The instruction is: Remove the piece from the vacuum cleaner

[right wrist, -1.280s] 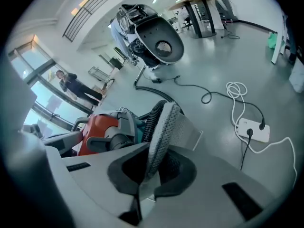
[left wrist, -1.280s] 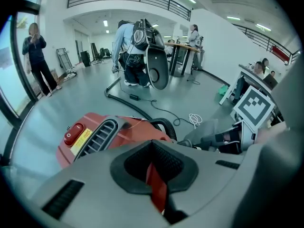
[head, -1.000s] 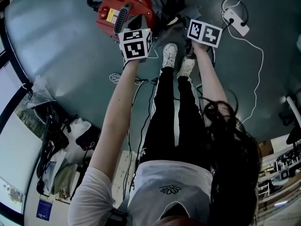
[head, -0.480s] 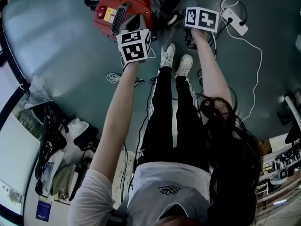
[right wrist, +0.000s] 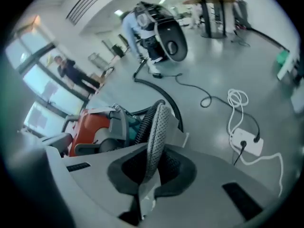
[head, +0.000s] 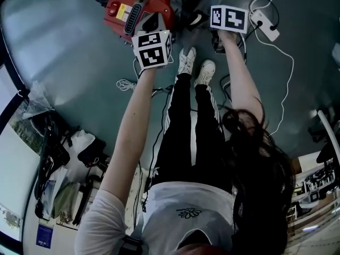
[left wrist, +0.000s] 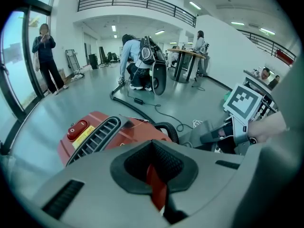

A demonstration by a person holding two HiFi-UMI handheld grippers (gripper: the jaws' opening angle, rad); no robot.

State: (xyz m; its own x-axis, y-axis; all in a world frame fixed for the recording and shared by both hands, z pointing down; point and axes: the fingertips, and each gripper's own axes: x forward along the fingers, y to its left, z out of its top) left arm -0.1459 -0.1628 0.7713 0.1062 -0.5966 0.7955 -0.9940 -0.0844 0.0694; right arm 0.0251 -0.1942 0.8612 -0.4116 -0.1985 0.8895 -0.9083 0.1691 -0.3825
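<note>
The grey-green floor (head: 69, 52) fills most of what I see looking down, and I stand on it in black trousers (head: 194, 126) with my arms stretched out ahead of me. The red vacuum cleaner (head: 125, 12) sits on that floor just beyond my feet, its black ribbed grille and red switch facing up. A black corrugated hose (left wrist: 167, 128) curls out from behind its shell.

My left tongs (left wrist: 154, 175) are at the near edge of the machine. They are closed on a thin red edge (left wrist: 156, 191), the same red as the shell, which stands upright in the dark pads.

My right tongs (right wrist: 149, 167) are off to the right of the vacuum cleaner, past my toes. They are clamped tight on the piece (right wrist: 157, 127), a flat grey part with a fine mesh texture. It is seen edge-on and rises from between the pads. The vacuum cleaner's body lies behind it and to the left, its grey inner parts showing. I cannot tell whether the piece is touching the machine.

My white sneakers (head: 187, 61) point up between the two arms. A white power strip (head: 266, 25) lies on the floor to the right of the right tongs. A thin white cable (head: 289, 73) trails from it back along the floor.
</note>
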